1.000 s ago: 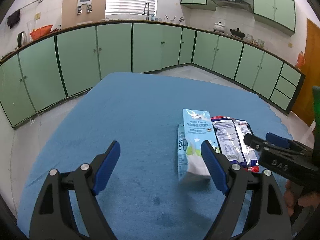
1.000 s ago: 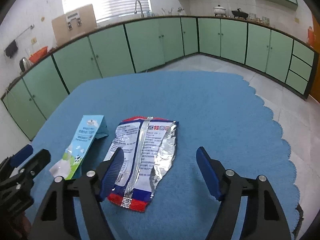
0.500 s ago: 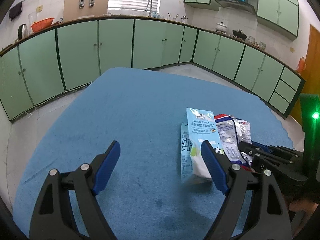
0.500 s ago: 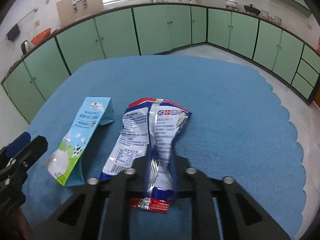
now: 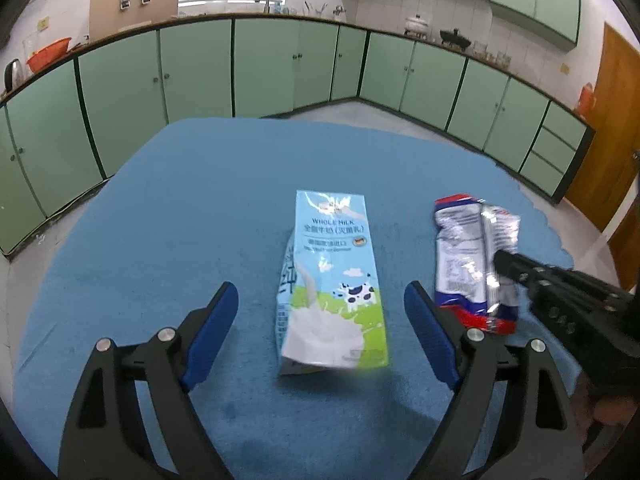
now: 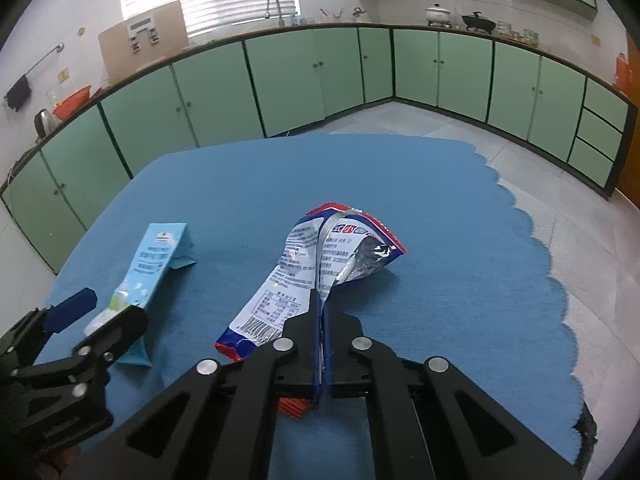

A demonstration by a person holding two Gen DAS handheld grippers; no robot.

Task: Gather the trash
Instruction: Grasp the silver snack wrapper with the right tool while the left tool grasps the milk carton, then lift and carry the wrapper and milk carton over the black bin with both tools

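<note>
A flattened light-blue milk carton (image 5: pixel 332 280) lies on the blue table cloth (image 5: pixel 200 208); it also shows in the right wrist view (image 6: pixel 148 268). My left gripper (image 5: pixel 320 320) is open, its blue-padded fingers either side of the carton's near end, not touching it. A silver, blue and red snack wrapper (image 6: pixel 316 268) is pinched in my right gripper (image 6: pixel 320 304), which is shut on the wrapper's middle and holds it lifted off the cloth. In the left wrist view the wrapper (image 5: pixel 472 256) hangs at the right in the right gripper (image 5: pixel 504 260).
The round table's scalloped cloth edge (image 6: pixel 556 280) runs along the right. Green kitchen cabinets (image 5: pixel 280 64) line the walls beyond the table. A brown door (image 5: pixel 612 128) stands at the far right.
My right gripper closed on the wrapper and lifted it up and to the right, away from the carton. My left gripper shifted right so the carton now lies between its open fingers.
</note>
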